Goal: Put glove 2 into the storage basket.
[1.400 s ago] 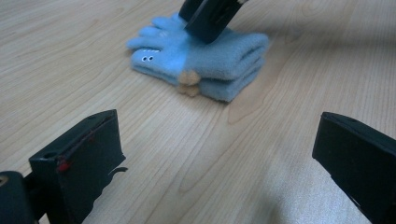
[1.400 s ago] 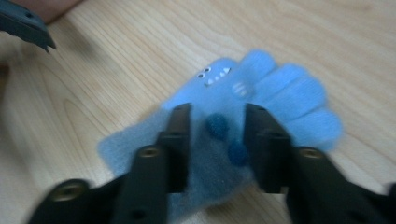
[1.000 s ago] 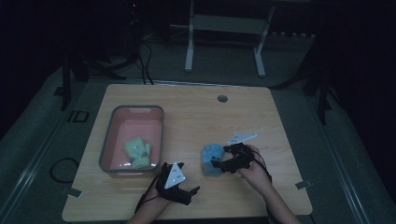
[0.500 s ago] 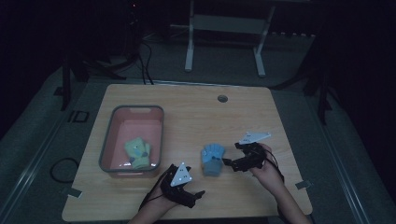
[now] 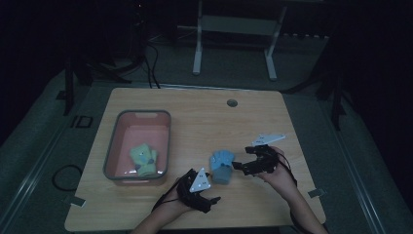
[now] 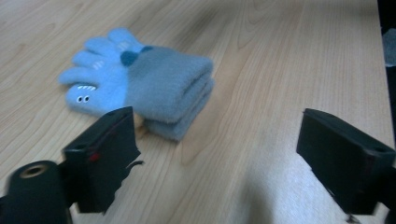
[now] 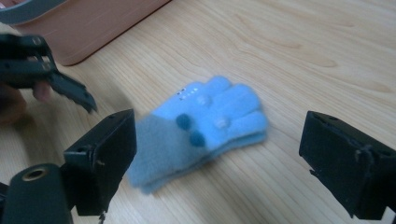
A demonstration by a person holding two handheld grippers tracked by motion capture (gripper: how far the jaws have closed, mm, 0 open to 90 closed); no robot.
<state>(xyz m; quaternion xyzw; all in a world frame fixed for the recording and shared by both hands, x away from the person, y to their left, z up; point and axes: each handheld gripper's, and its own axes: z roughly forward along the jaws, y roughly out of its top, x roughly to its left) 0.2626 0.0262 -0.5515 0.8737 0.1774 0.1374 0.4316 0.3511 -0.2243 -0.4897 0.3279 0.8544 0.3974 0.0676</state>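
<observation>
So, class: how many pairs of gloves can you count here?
2. The blue glove pair lies on the table between the two grippers; the green glove pair sits in the pink bin. More may be hidden beneath.

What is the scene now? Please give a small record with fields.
work surface: wooden table
target: pair of blue gloves, stacked, flat on the table
bin: pink tray, left of the gloves, holds green gloves
left gripper: open, jaws have just been closing, nothing between them
right gripper: open, beside the blue gloves
</observation>
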